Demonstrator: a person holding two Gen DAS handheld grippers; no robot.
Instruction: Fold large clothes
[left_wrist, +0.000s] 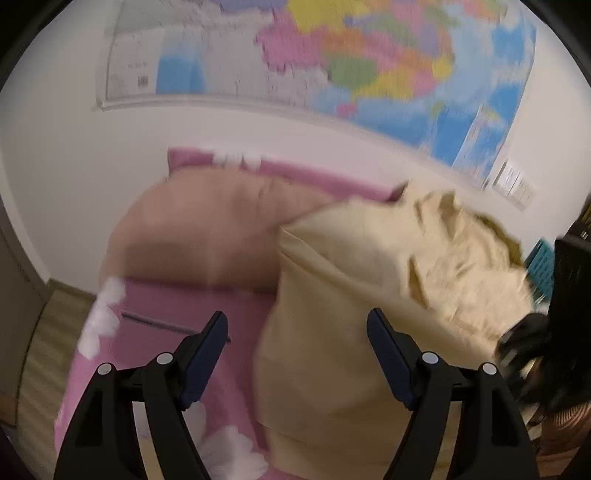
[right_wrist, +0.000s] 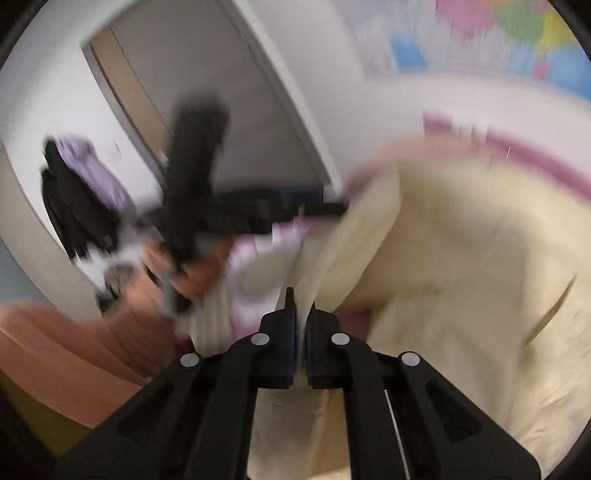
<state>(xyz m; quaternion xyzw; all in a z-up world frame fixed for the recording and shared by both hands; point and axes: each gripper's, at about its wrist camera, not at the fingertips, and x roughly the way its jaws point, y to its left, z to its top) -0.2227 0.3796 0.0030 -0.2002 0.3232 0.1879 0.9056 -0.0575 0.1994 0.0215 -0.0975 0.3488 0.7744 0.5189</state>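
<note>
Left black two-finger gripper (left_wrist: 297, 325) spread wide with nothing between its 2 dark blue pads (left_wrist: 207, 354), held above a pink floral bedsheet (left_wrist: 166, 306). Right black two-finger gripper (right_wrist: 300, 314) pinched tight on a fold of the large pale yellow cloth garment (right_wrist: 461, 277), a thin strip of fabric squeezed between its pads. Garment lifted and bunched, draped over the bed; in the left wrist view, same pale yellow garment (left_wrist: 351, 280) spilling down past the right-hand finger, crumpled toward its upper right end, where a blurred black shape (left_wrist: 524, 343) touches it. Behind it on the bed, a tan rounded pillow (left_wrist: 207, 229). Above, on the white wall, a colourful printed map (left_wrist: 351, 62). In the right wrist view, heavy motion blur: left gripper (right_wrist: 199, 184) smeared as a dark cross, a bare hand (right_wrist: 192, 269) beneath it; beyond, a purple and black pile of hanging clothes (right_wrist: 81, 184) beside a doorway (right_wrist: 140, 92). Lower left there, a peach-orange cloth (right_wrist: 66, 354), too blurred to tell more.
</note>
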